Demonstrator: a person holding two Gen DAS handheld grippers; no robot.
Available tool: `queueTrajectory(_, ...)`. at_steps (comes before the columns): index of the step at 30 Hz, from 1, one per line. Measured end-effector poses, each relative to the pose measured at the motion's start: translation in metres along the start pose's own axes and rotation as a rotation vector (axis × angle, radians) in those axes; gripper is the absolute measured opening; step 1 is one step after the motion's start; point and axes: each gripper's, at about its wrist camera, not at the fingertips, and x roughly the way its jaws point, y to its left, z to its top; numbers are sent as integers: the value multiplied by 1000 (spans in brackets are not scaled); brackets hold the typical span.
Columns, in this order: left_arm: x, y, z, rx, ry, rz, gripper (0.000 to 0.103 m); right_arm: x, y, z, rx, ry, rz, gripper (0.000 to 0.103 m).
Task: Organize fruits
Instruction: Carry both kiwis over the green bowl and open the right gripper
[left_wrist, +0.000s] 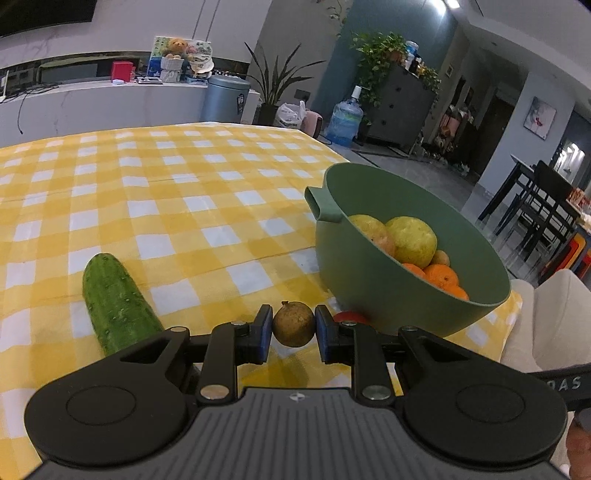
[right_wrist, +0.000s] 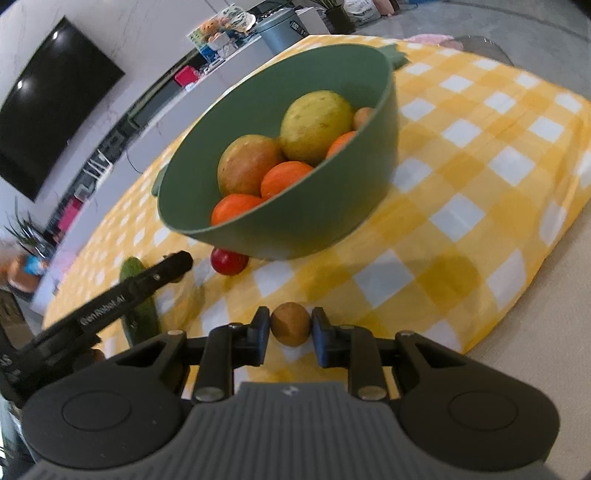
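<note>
1. The left gripper (left_wrist: 293, 328) is clenching a small brown fruit (left_wrist: 294, 324) between its blue pads, one pad pressing on each side of it.
2. The right gripper (right_wrist: 290, 326) is likewise grasping a second brown fruit (right_wrist: 290, 324), its pads pinching the fruit from both sides above the cloth.
3. A green bowl (left_wrist: 373, 291) is sitting on the yellow-and-white checked cloth (left_wrist: 177, 192), near the cloth's edge in the left wrist view; a handle is sticking out from its rim.
4. Inside the bowl, a large yellow fruit (right_wrist: 316, 127) is lying against a reddish-yellow one (right_wrist: 247, 164), with several oranges (right_wrist: 286, 177) resting beside them towards the near wall.
5. A small tan fruit (right_wrist: 362, 117) is peeking over the bowl's rim next to the yellow fruit.
6. A red fruit (right_wrist: 229, 261) is lying on the cloth, just beside the bowl's base; in the left wrist view only a sliver of it is showing behind the right finger.
7. A cucumber (left_wrist: 118, 302) is lying on the cloth to the left of the left gripper, well apart from the bowl, its near end passing behind the gripper's body.
8. In the right wrist view, the left gripper's black finger is reaching in from the left, crossing in front of the cucumber.
</note>
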Motion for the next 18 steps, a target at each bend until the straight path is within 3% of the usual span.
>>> queueTrajectory(8, -10, 2, 5, -52, -27, -51, 27, 0, -8, 1, 50, 4, 60, 20)
queueTrajectory(13, -26, -11, 8, 13, -94, -88, 27, -7, -13, 3, 91, -29, 172, 20)
queueTrajectory(18, -41, -23, 14, 35, -154, -172, 27, -10, -14, 3, 121, -59, 294, 20)
